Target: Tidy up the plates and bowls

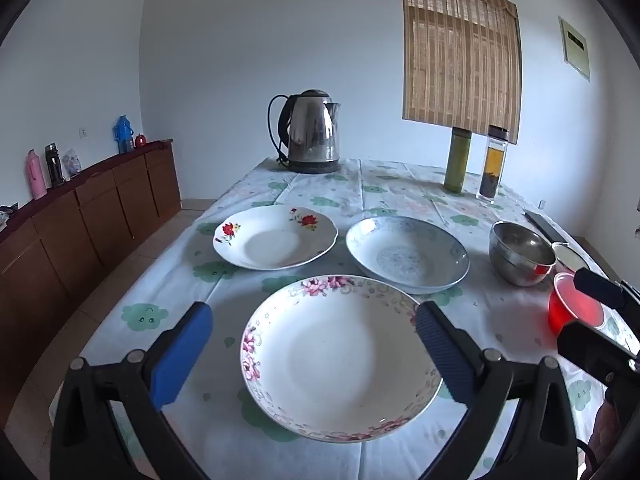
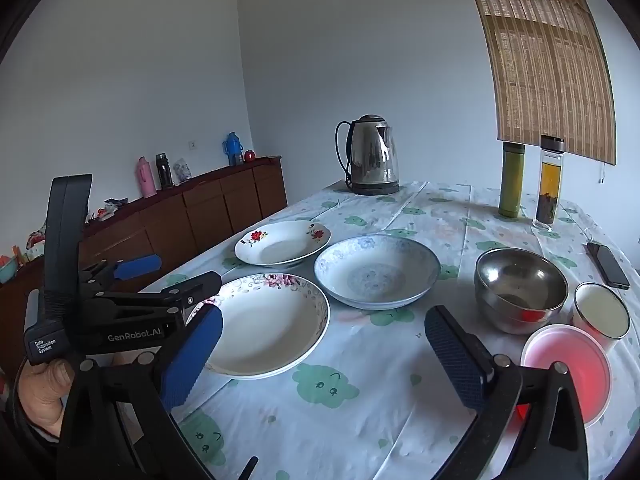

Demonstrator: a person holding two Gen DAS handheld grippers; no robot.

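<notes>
Three plates lie on the table. A pink-flowered plate (image 1: 340,356) (image 2: 264,324) is nearest, a red-flowered plate (image 1: 276,236) (image 2: 284,242) behind it at left, a blue-patterned plate (image 1: 406,254) (image 2: 376,270) at right. A steel bowl (image 1: 520,254) (image 2: 520,288), a red plastic bowl (image 1: 574,308) (image 2: 568,364) and a small white-lined bowl (image 2: 602,310) sit further right. My left gripper (image 1: 314,320) is open and empty, held above the pink-flowered plate. My right gripper (image 2: 324,324) is open and empty, above bare cloth between that plate and the red bowl.
A steel kettle (image 1: 310,136) (image 2: 372,156) stands at the table's far edge. A green flask (image 1: 458,160) (image 2: 512,180) and a glass tea bottle (image 1: 494,164) (image 2: 548,184) stand at far right. A phone (image 2: 608,264) lies by the right edge. A wooden sideboard (image 1: 80,216) runs along the left wall.
</notes>
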